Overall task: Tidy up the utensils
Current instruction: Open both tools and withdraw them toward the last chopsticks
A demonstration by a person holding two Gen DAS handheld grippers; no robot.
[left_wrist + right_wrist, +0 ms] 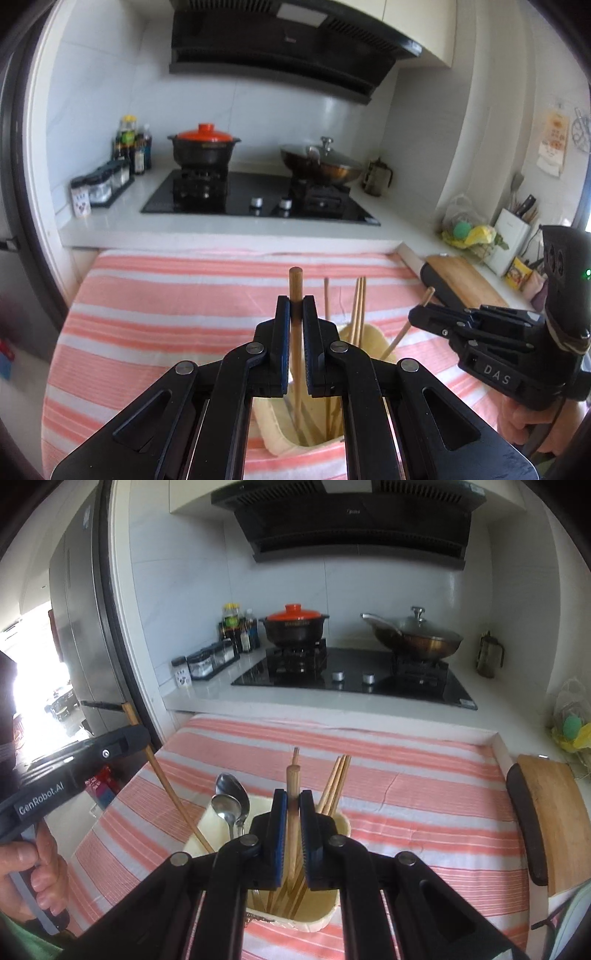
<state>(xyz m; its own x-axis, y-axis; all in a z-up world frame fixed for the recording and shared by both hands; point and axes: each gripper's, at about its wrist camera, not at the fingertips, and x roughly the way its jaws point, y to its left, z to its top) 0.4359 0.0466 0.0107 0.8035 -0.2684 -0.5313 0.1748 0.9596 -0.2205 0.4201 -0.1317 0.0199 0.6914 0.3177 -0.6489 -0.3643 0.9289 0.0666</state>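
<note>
Striped cloth (406,775) | chopstick (296,325) between left fingers (282,343) | holder (325,915) below

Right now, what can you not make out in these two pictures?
Left wrist view: the left gripper covers most of the holder, hiding its inside.
Right wrist view: the right gripper hides the spoons' lower handles and the holder's floor.
Both views: each held chopstick's lower tip is hidden behind its gripper.
</note>
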